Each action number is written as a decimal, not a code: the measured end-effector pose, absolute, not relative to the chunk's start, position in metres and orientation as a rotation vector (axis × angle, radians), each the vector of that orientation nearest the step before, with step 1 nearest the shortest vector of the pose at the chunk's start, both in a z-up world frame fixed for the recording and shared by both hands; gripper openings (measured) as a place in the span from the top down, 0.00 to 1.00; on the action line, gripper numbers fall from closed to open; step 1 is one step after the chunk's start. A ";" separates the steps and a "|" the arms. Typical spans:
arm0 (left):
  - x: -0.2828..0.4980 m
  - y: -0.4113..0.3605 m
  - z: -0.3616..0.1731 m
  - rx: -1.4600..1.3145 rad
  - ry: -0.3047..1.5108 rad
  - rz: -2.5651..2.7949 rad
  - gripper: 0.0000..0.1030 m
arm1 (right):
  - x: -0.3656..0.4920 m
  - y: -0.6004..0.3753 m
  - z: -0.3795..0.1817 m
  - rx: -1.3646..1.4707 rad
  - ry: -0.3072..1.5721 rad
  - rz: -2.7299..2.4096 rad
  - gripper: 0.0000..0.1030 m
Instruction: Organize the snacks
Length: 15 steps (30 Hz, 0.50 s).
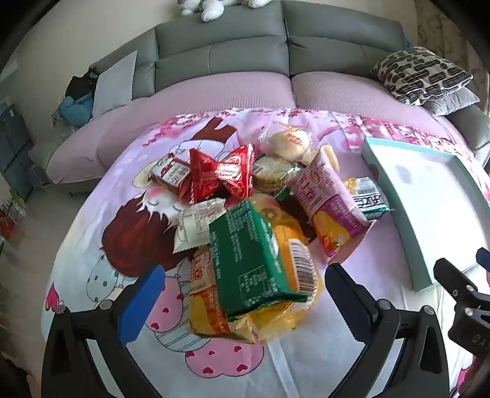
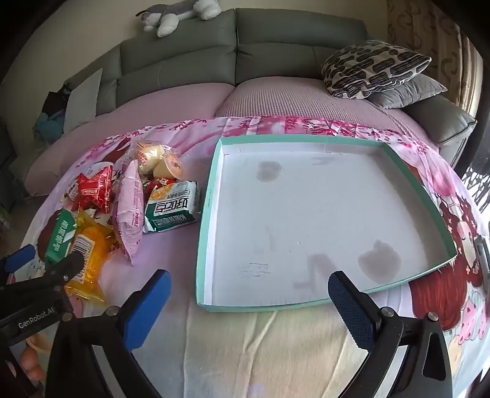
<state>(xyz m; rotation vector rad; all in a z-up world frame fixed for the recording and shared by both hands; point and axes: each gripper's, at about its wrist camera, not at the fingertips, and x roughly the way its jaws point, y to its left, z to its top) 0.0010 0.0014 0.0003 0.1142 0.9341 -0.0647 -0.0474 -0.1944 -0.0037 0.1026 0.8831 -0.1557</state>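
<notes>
A heap of snack packets lies on a pink cartoon cloth. It holds a green packet (image 1: 251,260) on an orange-yellow bag (image 1: 294,245), red packets (image 1: 220,171), a purple packet (image 1: 327,199) and a round pastry (image 1: 291,140). My left gripper (image 1: 242,294) is open, its fingers on either side of the green packet's near end, not closed on it. A shallow teal-rimmed box (image 2: 211,196) with a white floor lies to the right of the heap. My right gripper (image 2: 248,294) is open and empty just before the box's near edge. The heap also shows in the right wrist view (image 2: 128,202).
A grey sofa (image 2: 232,58) with a pink seat cover stands behind the table. A patterned cushion (image 2: 373,67) lies at its right end and a plush toy (image 2: 177,15) on its back. The right gripper's body (image 1: 462,294) shows beside the box.
</notes>
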 end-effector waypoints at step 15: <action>0.000 0.002 0.004 0.117 0.868 -0.049 0.00 | -0.045 -0.193 -0.007 0.105 0.891 -0.172 0.00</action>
